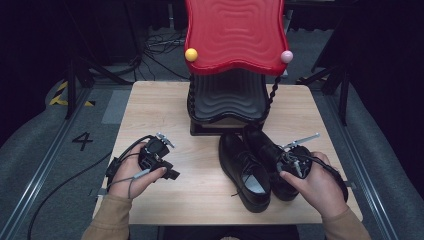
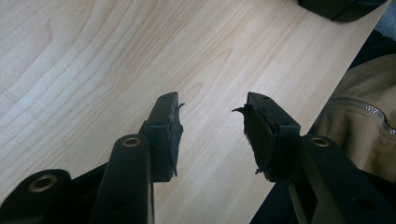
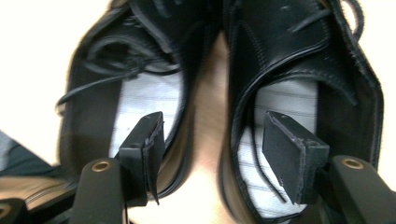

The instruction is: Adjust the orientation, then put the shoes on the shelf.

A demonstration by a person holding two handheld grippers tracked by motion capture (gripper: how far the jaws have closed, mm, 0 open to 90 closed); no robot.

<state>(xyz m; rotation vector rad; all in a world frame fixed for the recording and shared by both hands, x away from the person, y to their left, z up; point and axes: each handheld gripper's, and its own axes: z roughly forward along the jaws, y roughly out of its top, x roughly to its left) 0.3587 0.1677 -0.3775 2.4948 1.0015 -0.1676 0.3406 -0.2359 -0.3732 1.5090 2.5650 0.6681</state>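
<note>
Two black lace-up shoes stand side by side on the wooden table [image 1: 165, 110], the left shoe [image 1: 245, 172] [image 3: 140, 93] a little nearer me than the right shoe [image 1: 265, 145] [image 3: 289, 46]. My right gripper [image 1: 282, 161] [image 3: 215, 119] hovers at their heel ends, open. One jaw is over the left shoe's grey insole and the other over the right shoe's insole, and neither pad presses on anything. My left gripper [image 1: 170, 172] [image 2: 212, 100] is held at the table's left, open above bare wood with nothing between its jaws.
A shoe rack stands at the table's back edge, with a red wavy top shelf [image 1: 235, 30] and a black shelf [image 1: 227, 97] under it. A yellow ball [image 1: 191, 54] and a pink ball [image 1: 286, 56] sit on its corners. Cables lie on the floor behind.
</note>
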